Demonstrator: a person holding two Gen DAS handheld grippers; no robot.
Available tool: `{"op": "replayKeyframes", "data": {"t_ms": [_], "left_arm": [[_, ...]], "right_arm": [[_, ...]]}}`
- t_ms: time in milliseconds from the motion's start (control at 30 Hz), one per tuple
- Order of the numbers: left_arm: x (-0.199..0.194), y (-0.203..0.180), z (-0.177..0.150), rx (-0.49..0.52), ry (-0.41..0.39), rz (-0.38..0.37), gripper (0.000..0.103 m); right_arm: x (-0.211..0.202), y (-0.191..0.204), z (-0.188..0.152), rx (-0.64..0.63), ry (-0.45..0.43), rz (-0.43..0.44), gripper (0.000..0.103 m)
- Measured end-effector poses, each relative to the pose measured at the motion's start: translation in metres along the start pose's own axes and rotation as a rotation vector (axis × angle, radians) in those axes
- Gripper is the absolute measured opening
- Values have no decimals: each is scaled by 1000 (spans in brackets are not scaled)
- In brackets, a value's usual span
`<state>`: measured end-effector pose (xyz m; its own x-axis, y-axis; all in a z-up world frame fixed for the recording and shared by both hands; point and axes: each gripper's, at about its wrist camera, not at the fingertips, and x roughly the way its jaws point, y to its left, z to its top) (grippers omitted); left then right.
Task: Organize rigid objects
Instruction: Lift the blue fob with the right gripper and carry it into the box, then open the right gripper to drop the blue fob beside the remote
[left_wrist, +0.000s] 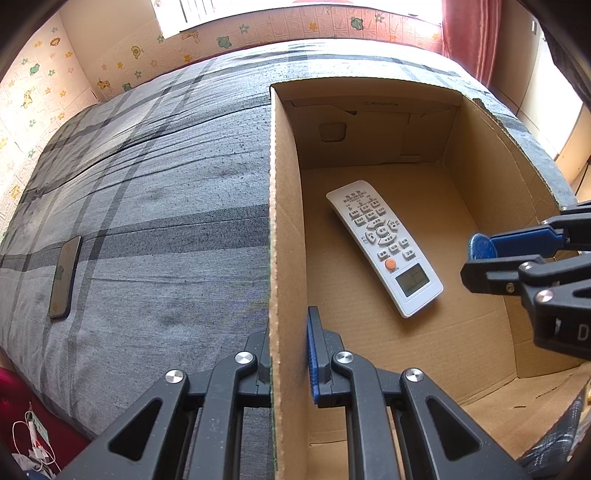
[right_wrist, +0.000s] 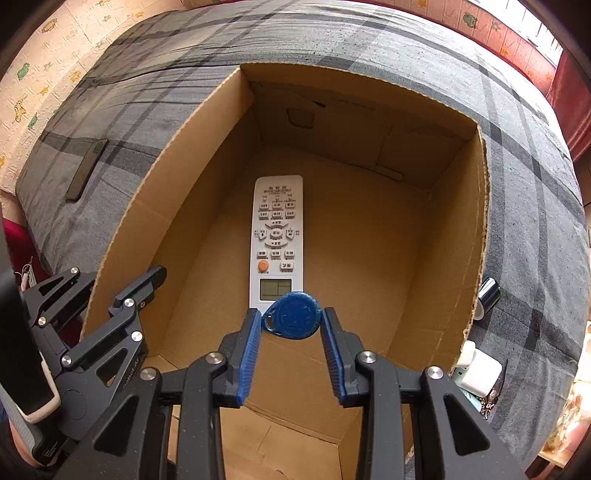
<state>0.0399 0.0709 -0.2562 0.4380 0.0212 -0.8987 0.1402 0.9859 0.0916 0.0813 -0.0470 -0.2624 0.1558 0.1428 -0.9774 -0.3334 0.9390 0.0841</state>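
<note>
A big brown cardboard box (right_wrist: 458, 206) sits open on a bed with a grey checked blanket (left_wrist: 155, 206). A white remote (right_wrist: 277, 240) lies flat on the bottom of the box, buttons up, with its little screen at the near end and an orange button just past it. The left gripper (left_wrist: 289, 354) is closed tight on the left wall of the box, with one finger outside the wall and one blue pad (left_wrist: 313, 354) inside, so the cardboard is pinched between them. The right gripper (right_wrist: 291, 328) is partly closed and holds a small round blue tag (right_wrist: 295, 320) between its two blue pads (right_wrist: 248, 354). The pads press on the tag's left and right edges. The tag has a little loop on its left side. It hangs over the inside of the box, near the screen end of the remote, and I cannot tell if it touches the remote. A dark phone (left_wrist: 65, 277) lies flat on the blanket, far to the left of the box. On the right, just outside the box, there is a shiny metal thing (right_wrist: 488, 295) and a white plug block (right_wrist: 480, 373) on the blanket.
</note>
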Motion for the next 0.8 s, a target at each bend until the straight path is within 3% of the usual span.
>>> {"op": "replayKeyframes", "data": {"t_ms": [400,800], "left_arm": [[0,0,0,1,0,2,13],[0,-1,1,4,1,5,13]], "right_arm": [[46,11,-7,1,110,12,35],[48,10,-6,12,111,32,36]]}}
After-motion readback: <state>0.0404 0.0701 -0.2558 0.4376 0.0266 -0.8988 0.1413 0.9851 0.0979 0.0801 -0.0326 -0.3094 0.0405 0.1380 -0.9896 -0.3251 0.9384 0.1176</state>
